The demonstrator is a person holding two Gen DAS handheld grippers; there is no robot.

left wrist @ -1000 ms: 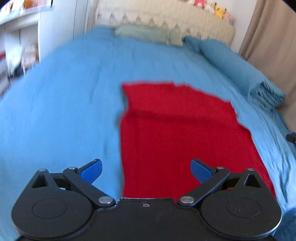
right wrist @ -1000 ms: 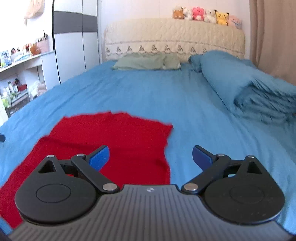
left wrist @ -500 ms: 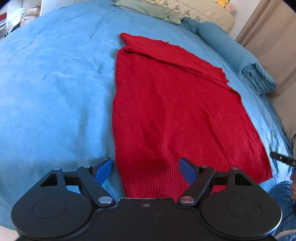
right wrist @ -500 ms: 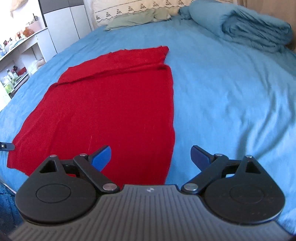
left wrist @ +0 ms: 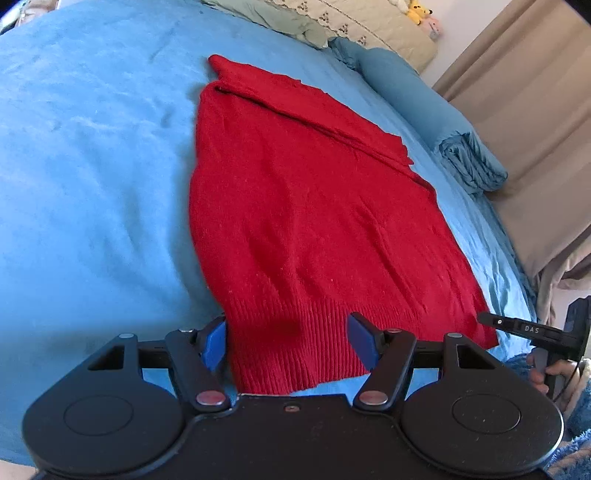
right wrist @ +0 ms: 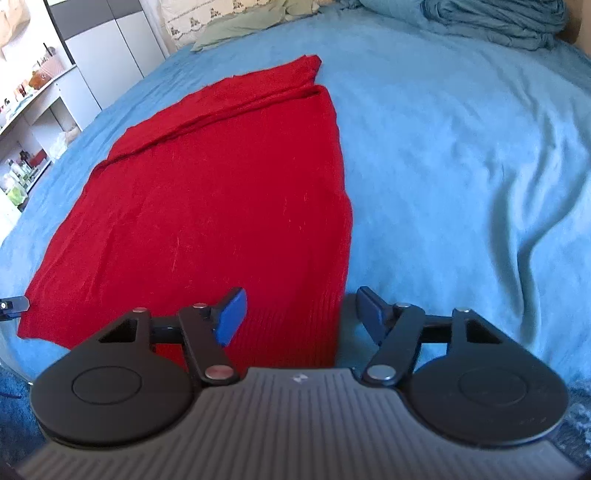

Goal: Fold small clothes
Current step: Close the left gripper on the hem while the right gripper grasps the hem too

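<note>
A red knitted garment [left wrist: 310,206] [right wrist: 221,192] lies flat on the blue bed sheet [left wrist: 81,177], its ribbed hem nearest me and a folded band at its far end. My left gripper [left wrist: 290,341] sits at the hem's near left corner; its jaws are closing with the ribbed hem between them, and the pads stand apart from the cloth. At the hem's near right corner is my right gripper [right wrist: 301,314], jaws also closing, the garment's right edge between its blue pads with a gap still showing. The other gripper's tip [left wrist: 524,328] appears at the right of the left wrist view.
A folded blue duvet [left wrist: 461,147] [right wrist: 491,18] lies at the bed's far right, a green pillow [right wrist: 255,22] by the headboard. White shelves with clutter [right wrist: 29,122] stand left of the bed. Beige curtains [left wrist: 535,110] hang on the right. A hand [left wrist: 546,373] holds the other gripper.
Both grippers have come down and forward to the garment's near hem corners. Their jaws have narrowed, and the hem now lies between the pads of each.
</note>
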